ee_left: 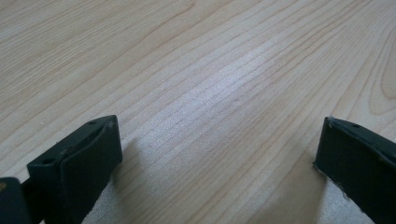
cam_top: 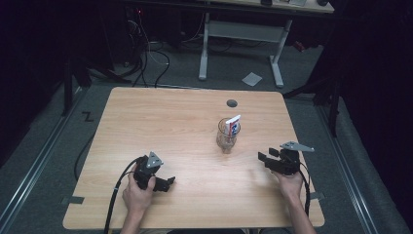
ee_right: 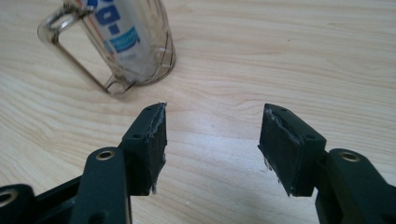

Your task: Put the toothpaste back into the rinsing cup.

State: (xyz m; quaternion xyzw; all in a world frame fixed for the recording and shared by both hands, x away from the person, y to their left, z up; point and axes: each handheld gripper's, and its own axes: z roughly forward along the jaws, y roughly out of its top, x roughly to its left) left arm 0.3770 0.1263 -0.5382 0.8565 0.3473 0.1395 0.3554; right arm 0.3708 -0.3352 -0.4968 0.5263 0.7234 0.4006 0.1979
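Observation:
A clear plastic mug (cam_top: 227,138) stands upright near the middle of the wooden table (cam_top: 160,122), with a white tube (cam_top: 233,125) with red and blue print standing in it. The right gripper view shows the mug (ee_right: 133,56) with its handle turned toward the left, and the tube (ee_right: 119,32) inside. My right gripper (cam_top: 266,159) is to the right of the mug, apart from it, jaws open (ee_right: 212,140) with nothing between them. My left gripper (cam_top: 169,184) lies low at the table's near left, jaws wide open (ee_left: 219,154) over bare wood.
A round cable hole (cam_top: 232,103) sits in the table's far side. Beyond the table stands a white desk frame (cam_top: 241,34), with cables (cam_top: 146,53) and a sheet of paper (cam_top: 252,78) on the floor.

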